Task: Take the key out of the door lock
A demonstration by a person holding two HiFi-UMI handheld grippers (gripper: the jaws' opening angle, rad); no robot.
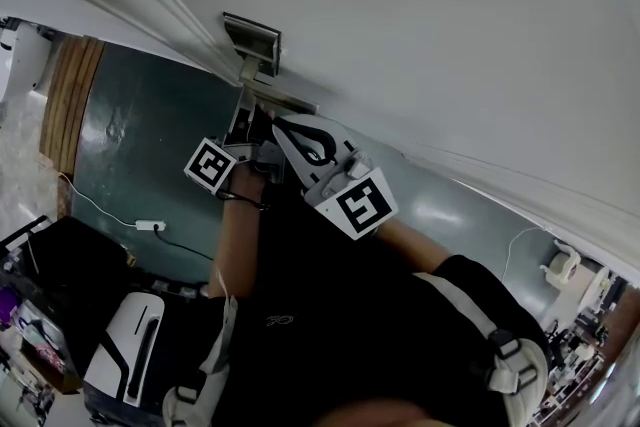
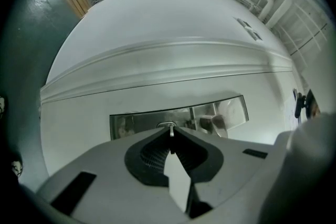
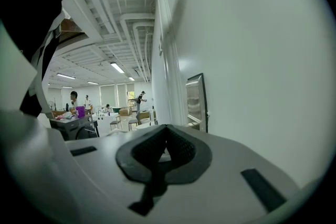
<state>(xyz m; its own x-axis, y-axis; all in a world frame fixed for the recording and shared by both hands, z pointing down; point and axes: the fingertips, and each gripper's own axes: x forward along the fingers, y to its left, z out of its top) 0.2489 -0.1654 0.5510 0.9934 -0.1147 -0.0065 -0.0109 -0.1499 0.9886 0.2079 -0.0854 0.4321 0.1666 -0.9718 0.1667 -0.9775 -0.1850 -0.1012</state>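
The key (image 2: 171, 132) is a thin silver sliver seen edge-on. It stands straight out from the door lock (image 2: 137, 123), a brushed-metal rectangular plate set flat in the white door (image 2: 157, 23). It sits near the middle of the plate's lower edge, pinched in the closed tips of the left gripper (image 2: 171, 137). Whether its blade is still inside the lock cannot be told.

Nothing legible: only coded square markers (image 1: 211, 164) on both cubes (image 1: 358, 203), plus an unreadable shirt print (image 1: 280, 320).
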